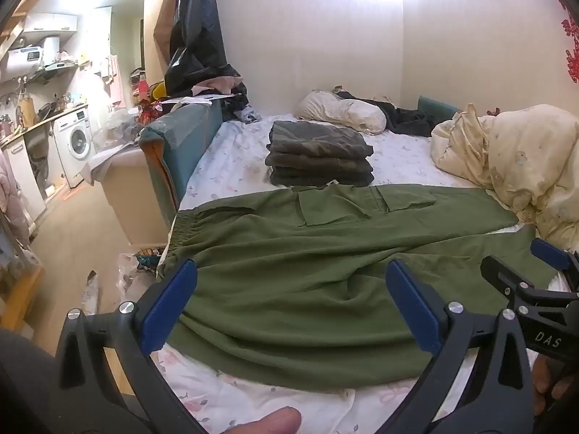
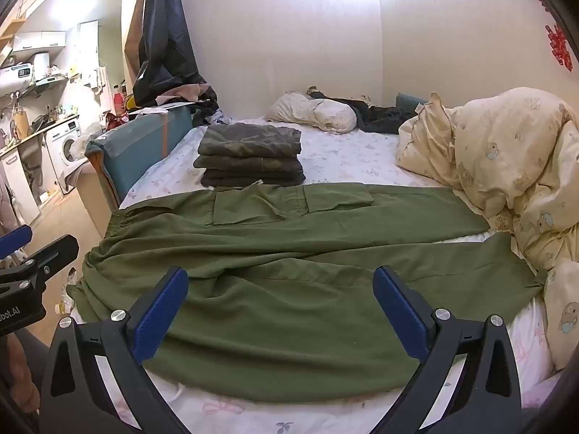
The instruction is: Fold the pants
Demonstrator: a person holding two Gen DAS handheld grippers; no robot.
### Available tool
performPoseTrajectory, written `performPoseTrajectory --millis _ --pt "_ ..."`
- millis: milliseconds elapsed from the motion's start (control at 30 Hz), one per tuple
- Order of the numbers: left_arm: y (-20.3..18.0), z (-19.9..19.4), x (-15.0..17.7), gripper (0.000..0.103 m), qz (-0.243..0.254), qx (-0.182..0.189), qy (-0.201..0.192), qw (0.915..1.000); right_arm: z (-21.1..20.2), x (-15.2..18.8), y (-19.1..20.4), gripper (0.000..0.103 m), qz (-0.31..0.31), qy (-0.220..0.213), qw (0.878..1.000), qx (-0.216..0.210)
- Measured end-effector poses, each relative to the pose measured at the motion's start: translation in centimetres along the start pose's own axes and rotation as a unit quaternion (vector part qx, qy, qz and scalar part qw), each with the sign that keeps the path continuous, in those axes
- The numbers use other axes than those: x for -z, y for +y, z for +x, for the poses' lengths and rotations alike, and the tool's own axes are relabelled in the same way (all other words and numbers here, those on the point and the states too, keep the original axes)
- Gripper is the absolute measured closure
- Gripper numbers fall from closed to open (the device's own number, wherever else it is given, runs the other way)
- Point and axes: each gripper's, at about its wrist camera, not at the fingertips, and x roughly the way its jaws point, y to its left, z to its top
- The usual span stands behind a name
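Olive green cargo pants (image 1: 307,282) lie spread across the bed, waistband at the left edge, legs running right; they also show in the right wrist view (image 2: 282,289). The far leg shows a flap pocket (image 2: 249,204). My left gripper (image 1: 291,289) is open, its blue pads above the near part of the pants, holding nothing. My right gripper (image 2: 280,296) is open above the near leg and holds nothing. Each gripper shows at the edge of the other's view, the right one (image 1: 542,285) and the left one (image 2: 32,267).
A stack of folded camouflage pants (image 1: 320,155) sits on the floral sheet (image 1: 398,155) behind the green pants. A bunched cream duvet (image 2: 506,166) fills the right side. A pillow (image 2: 315,112) and dark clothes lie by the wall. A teal headboard (image 2: 141,148) stands left.
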Motion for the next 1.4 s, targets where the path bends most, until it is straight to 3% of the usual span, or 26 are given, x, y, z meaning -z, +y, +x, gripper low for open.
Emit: performPoseTrajectory --millis 1400 --pt "-0.14 0.11 0.02 0.0 0.0 0.001 0.0 1.0 -0.06 0.15 0.23 0.0 -0.007 -0.01 1.0 0.005"
